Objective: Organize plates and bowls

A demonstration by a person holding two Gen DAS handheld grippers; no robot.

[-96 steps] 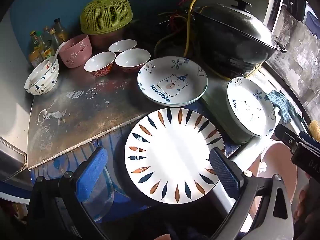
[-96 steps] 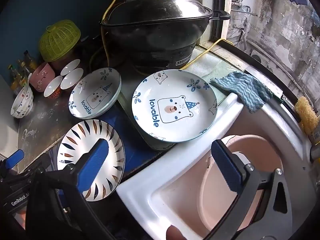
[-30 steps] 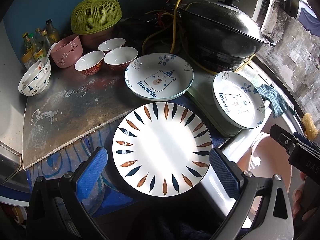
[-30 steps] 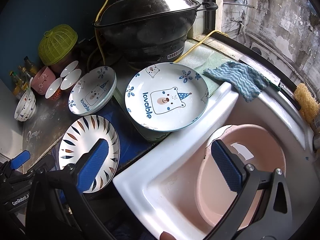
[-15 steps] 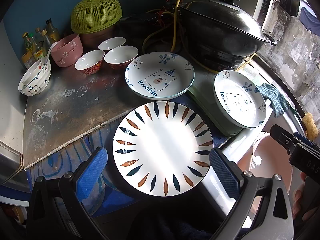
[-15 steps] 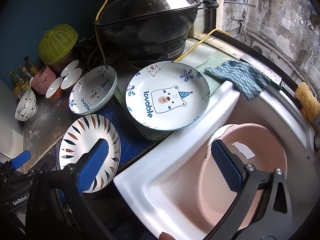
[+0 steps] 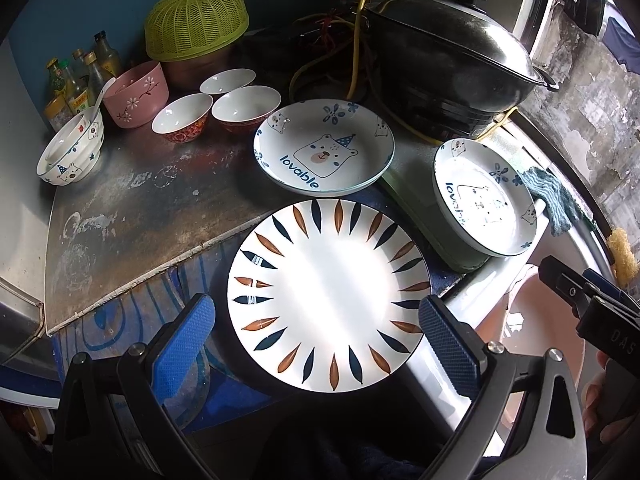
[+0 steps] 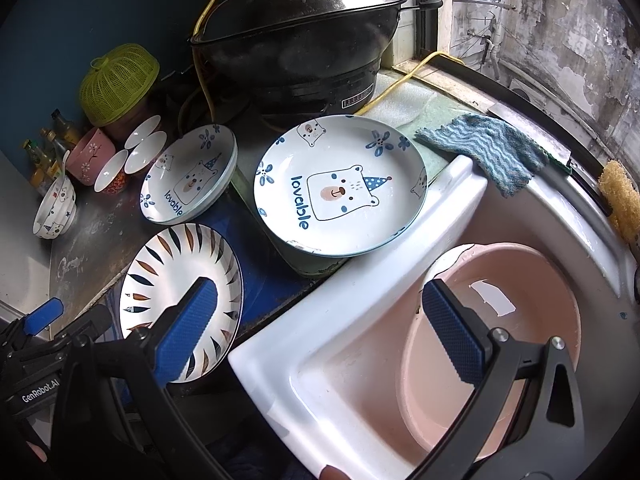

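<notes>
A white plate with blue and brown leaf marks (image 7: 328, 296) lies at the counter's front edge; my open, empty left gripper (image 7: 316, 344) hovers just above its near side. It also shows in the right wrist view (image 8: 180, 280). A bear plate marked "lovable" (image 7: 324, 148) sits behind it. A second bear plate (image 8: 340, 188) rests on a green block by the sink. My right gripper (image 8: 320, 320) is open and empty above the sink rim. Three small bowls (image 7: 224, 108), a pink bowl (image 7: 138, 94) and stacked bear bowls (image 7: 70, 152) stand at the back left.
A black lidded wok (image 7: 448, 60) stands at the back with cables beside it. A green mesh cover (image 7: 196, 20) and bottles (image 7: 76, 80) fill the back left corner. A pink basin (image 8: 500, 328) sits in the white sink (image 8: 360, 312). A blue cloth (image 8: 488, 148) and sponge (image 8: 620, 200) lie on the rim.
Both grippers have drifted slightly forward and stayed open. No dish has moved.
</notes>
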